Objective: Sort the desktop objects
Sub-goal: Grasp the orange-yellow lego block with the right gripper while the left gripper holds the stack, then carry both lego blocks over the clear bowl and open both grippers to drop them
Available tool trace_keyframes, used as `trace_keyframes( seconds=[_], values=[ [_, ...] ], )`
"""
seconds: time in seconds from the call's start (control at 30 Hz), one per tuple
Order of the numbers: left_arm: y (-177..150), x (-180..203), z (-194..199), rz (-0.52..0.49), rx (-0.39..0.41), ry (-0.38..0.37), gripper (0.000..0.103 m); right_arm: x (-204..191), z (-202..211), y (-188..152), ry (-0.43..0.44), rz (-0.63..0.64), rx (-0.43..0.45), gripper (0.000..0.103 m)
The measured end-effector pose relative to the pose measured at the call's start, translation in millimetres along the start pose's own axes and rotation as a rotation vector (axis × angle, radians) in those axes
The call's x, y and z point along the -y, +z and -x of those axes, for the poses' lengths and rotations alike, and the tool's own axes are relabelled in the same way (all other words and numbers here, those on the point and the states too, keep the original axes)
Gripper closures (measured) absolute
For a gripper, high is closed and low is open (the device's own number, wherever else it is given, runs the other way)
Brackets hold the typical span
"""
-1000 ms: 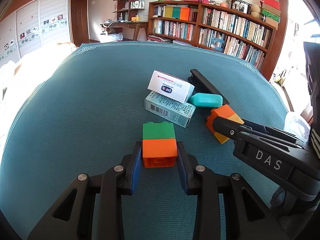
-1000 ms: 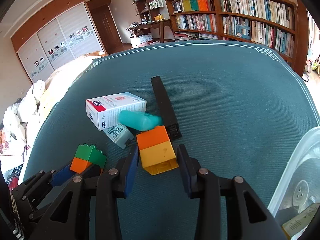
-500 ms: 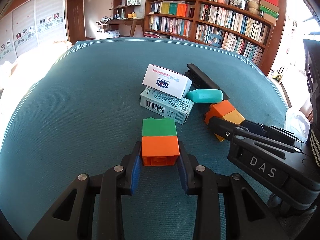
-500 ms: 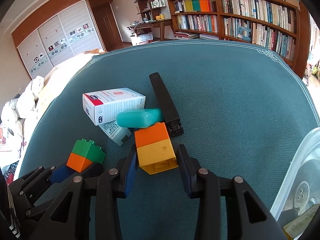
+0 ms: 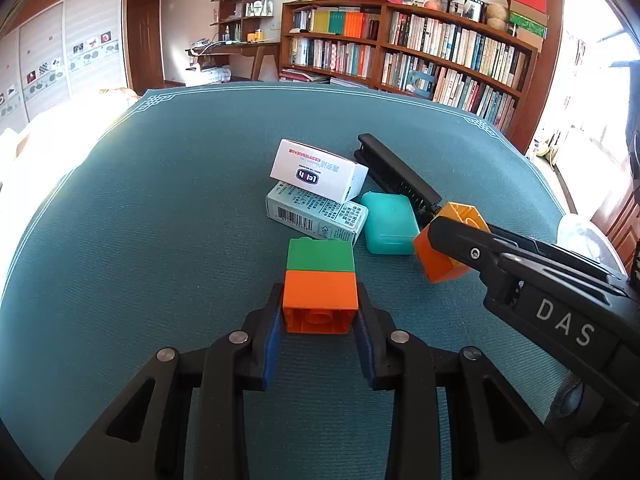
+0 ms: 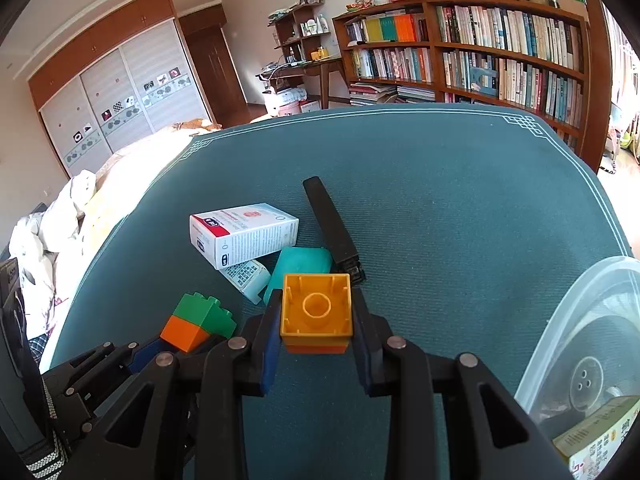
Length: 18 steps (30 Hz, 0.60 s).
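Note:
My left gripper (image 5: 319,312) is shut on a green-and-orange block pair (image 5: 320,280), gripping its orange half just above the teal mat; the pair also shows in the right wrist view (image 6: 198,322). My right gripper (image 6: 316,320) is shut on a yellow-and-orange block pair (image 6: 317,312), tipped so its hollow yellow underside faces the camera. In the left wrist view that pair (image 5: 442,258) hangs tilted in the right gripper (image 5: 448,236). Beyond lie a white box (image 5: 318,172) on a pale green box (image 5: 316,214), a teal case (image 5: 388,224) and a black stapler (image 5: 398,176).
A clear plastic bin (image 6: 584,344) with a carton inside stands at the right edge of the mat. A bookshelf (image 6: 480,40) and wardrobe (image 6: 108,100) stand beyond the table. The mat (image 6: 460,200) has open cloth at the far and right sides.
My right gripper has lifted and tipped the yellow-and-orange pair, turning its hollow underside up. My left gripper has risen slightly with the green-and-orange pair. The teal case now lies more exposed.

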<state>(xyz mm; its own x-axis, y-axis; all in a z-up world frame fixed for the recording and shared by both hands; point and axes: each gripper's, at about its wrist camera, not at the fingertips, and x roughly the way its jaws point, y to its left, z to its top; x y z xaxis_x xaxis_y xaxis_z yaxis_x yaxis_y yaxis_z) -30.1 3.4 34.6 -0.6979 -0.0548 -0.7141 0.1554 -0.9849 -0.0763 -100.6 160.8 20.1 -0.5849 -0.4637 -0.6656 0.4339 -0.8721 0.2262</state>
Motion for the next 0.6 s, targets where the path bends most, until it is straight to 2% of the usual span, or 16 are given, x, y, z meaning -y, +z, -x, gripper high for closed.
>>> trace_keyframes(
  seconds=[0.3,0.43,0.6],
  values=[
    [0.9,0.4,3.7,-0.005,0.027,0.032,0.068,6.4,-11.5,-1.8,0.035,-0.029,-0.032,0.065],
    [2.1,2.3,3.6,-0.008,0.033,0.033,0.068,6.2,-25.2,-4.0,0.038,-0.023,-0.074,0.064],
    [2.8,4.2,3.8,-0.010,0.036,0.032,0.068,4.8,-18.8,-4.5,0.036,-0.010,-0.049,0.065]
  ],
)
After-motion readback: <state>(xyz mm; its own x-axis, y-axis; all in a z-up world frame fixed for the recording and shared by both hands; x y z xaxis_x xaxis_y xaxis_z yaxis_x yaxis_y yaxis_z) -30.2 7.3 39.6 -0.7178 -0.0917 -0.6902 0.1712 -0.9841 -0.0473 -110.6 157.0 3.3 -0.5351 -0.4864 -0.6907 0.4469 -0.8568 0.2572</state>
